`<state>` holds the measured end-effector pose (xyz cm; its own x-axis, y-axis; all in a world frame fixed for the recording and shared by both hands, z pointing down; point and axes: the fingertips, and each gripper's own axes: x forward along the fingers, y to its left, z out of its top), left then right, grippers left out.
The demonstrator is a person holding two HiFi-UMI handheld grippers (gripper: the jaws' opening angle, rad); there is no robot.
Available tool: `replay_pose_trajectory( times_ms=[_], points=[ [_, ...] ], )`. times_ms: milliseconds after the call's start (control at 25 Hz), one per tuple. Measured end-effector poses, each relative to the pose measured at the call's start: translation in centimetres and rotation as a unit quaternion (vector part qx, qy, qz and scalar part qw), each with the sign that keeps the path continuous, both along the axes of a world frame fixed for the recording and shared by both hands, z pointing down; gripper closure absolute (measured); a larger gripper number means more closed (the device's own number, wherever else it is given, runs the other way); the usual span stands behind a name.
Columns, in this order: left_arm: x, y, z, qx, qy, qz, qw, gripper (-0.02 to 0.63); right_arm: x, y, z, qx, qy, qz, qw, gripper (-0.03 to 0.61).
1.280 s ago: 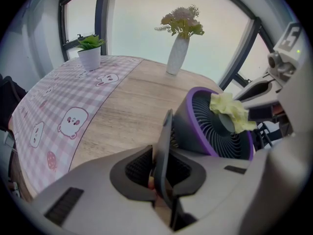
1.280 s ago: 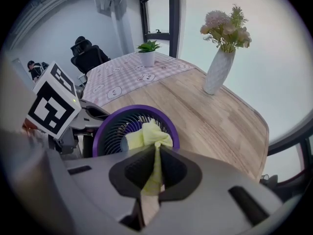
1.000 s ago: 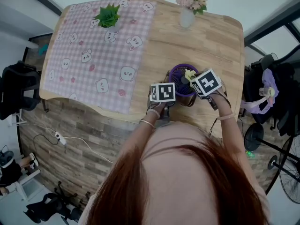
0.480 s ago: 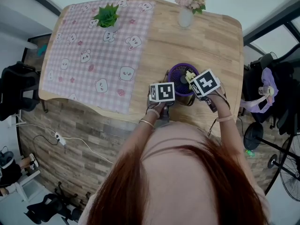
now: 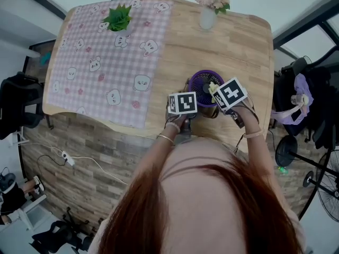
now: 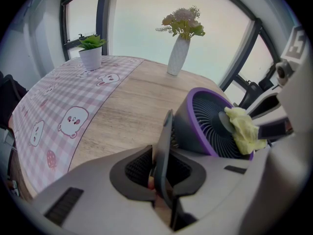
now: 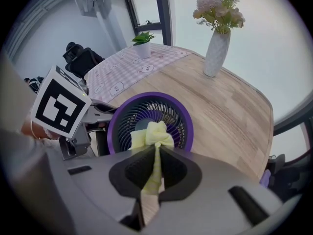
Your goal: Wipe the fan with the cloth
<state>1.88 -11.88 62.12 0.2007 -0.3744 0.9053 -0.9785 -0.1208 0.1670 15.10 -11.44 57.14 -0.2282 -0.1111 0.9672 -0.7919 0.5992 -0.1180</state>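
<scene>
Pale wood tabletop (image 5: 233, 41) carries a pink checked cover (image 5: 100, 62), a potted plant (image 5: 118, 19) and a vase of flowers (image 5: 207, 9) at its far side. Near the front edge stands the purple fan (image 5: 204, 83). The left gripper (image 6: 163, 165) is clamped on a thin dark plate (image 6: 166, 131) at the fan's side. The right gripper (image 7: 155, 165) pinches the yellow cloth (image 7: 152, 133), whose bunched end lies against the fan's grille.

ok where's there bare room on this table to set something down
Bare wood between the vase and the purple fan, and the pink tablecloth this side of the potted plant. Crowded at the near edge round the fan.
</scene>
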Motion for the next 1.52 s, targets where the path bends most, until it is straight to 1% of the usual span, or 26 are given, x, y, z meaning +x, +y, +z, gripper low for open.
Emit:
replay_pose_trajectory(
  times_ms=[480, 800, 1000, 1080, 1200, 1520],
  points=[
    [-0.1, 0.0, -0.1, 0.003, 0.0, -0.002, 1.0, 0.568, -0.8, 1.3, -0.1, -0.022, -0.012, 0.018, 1.0, 0.554],
    [-0.1, 0.0, -0.1, 0.002, 0.0, -0.001, 1.0, 0.568, -1.2, 1.6, -0.1, -0.022, -0.006, 0.03, 0.999, 0.554],
    [-0.2, 0.1, -0.2, 0.001, 0.0, -0.001, 1.0, 0.568, -1.6, 1.9, -0.3, -0.02, -0.016, 0.038, 0.999, 0.554],
    [-0.2, 0.0, -0.2, 0.001, 0.0, 0.0, 1.0, 0.568, -1.7, 1.9, -0.4, -0.014, -0.026, 0.042, 0.999, 0.554],
    [-0.2, -0.1, -0.1, 0.002, 0.0, 0.0, 1.0, 0.568, -1.8, 1.9, -0.5, -0.002, -0.057, 0.06, 0.997, 0.554],
    [-0.1, 0.1, -0.2, 0.003, 0.0, 0.001, 1.0, 0.566, -2.3, 2.6, -2.0, 0.017, -0.146, 0.083, 0.986, 0.554]
  ],
)
